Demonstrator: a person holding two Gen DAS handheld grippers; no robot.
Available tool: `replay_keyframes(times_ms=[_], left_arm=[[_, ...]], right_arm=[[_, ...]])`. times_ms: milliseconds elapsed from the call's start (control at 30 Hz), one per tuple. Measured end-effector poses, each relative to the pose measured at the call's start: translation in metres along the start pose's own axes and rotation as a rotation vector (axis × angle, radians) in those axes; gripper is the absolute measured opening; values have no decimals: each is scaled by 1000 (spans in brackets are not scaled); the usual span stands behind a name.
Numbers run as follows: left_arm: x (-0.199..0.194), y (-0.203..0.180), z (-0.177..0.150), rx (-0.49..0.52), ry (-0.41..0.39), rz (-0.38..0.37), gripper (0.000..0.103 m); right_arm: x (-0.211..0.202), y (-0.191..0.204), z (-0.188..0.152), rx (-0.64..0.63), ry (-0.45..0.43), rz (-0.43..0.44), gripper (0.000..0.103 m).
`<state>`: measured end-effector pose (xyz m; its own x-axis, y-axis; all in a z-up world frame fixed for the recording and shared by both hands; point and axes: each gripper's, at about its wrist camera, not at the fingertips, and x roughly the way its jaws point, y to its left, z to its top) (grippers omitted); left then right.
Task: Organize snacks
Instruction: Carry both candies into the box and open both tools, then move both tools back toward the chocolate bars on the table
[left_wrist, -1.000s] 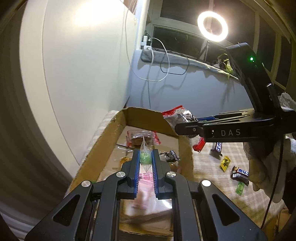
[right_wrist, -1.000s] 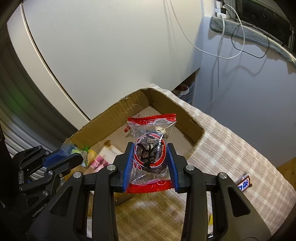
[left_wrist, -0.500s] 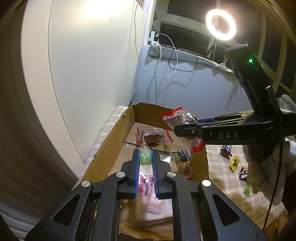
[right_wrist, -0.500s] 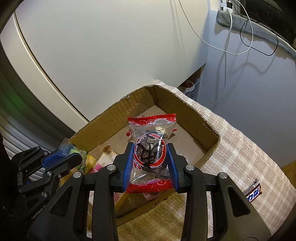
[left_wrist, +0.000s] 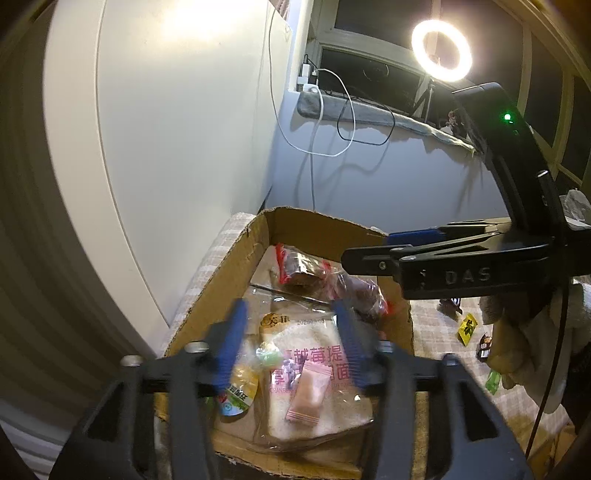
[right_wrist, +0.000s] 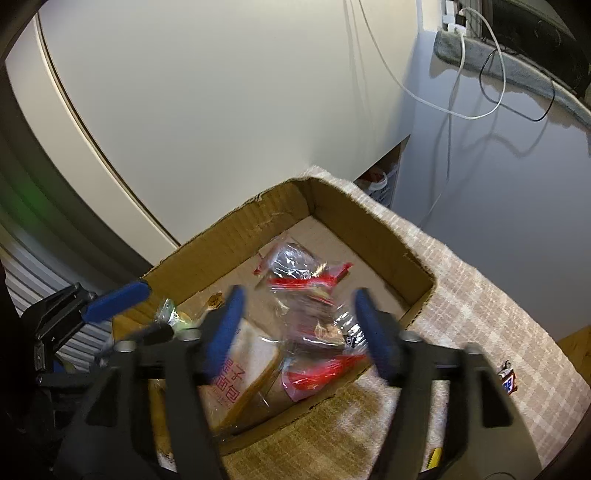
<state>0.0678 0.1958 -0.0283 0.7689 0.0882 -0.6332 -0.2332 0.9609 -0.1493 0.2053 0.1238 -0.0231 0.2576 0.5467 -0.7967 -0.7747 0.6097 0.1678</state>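
Snacks mostly in the cardboard box (left_wrist: 236, 269) now; both claws spread apart over it, nothing between the pads: left gripper (left_wrist: 290, 343) above the bread pack (left_wrist: 314, 373), right gripper (right_wrist: 301, 326) above two red-edged clear packets (right_wrist: 306, 280); small pink sachet (left_wrist: 306, 395) lying on the bread, green candy (left_wrist: 267, 356) beside it. Judgement: all light, crinkly film, slippery; bread soft, will squash, so take it across the short edge w/ light squeeze; packets best pinched at the crimped seal, not the middle. Loose bars on the checked cloth (right_wrist: 480, 314), e.g. candy bar (right_wrist: 508, 380), stiff-ish, grab across the width.
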Motion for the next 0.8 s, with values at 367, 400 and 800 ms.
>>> replay_keyframes(times_ms=[367,400,800], left_arm=[[-11,-9,1,10,-20,0,52],[-12,-10,1,11,-21,0,52],[-25,-43,0,51,-37,-25,52]], right_arm=[[-23,0,-3,-9,-35,-8,75],[-26,-1,-4,-9,-39,-8,75],[-63,-16,-27,5,-78,-26,75]])
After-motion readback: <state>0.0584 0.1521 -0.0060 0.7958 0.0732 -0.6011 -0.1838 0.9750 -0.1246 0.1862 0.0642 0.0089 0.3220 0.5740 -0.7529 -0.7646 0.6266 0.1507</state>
